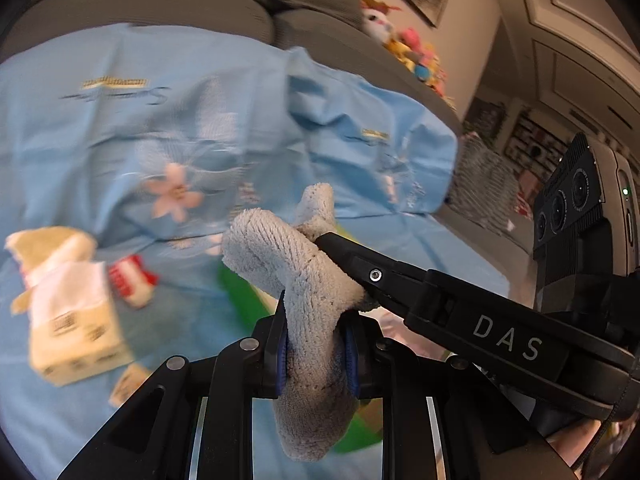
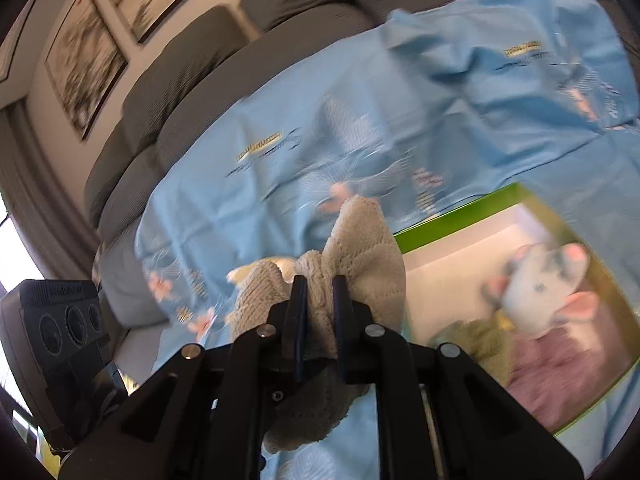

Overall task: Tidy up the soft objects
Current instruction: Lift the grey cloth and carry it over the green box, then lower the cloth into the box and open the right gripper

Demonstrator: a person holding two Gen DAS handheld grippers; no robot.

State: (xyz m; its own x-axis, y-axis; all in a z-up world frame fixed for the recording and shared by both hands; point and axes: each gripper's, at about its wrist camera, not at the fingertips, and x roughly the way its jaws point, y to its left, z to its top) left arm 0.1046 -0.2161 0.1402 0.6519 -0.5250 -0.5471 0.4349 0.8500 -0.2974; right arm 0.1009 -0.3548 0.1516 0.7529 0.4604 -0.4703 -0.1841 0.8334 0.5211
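Left tool [image 1: 314,354]: clamped on one grey cloth [image 1: 296,280], above the blue sheet [image 1: 120,128].
Right tool [image 2: 320,320]: pinching the same cloth's other end.
Box [image 2: 460,216]: one, green-rimmed, holding one plush [image 2: 540,288]; its other contents blurred.
Carton [image 1: 72,320]: one, blurred.
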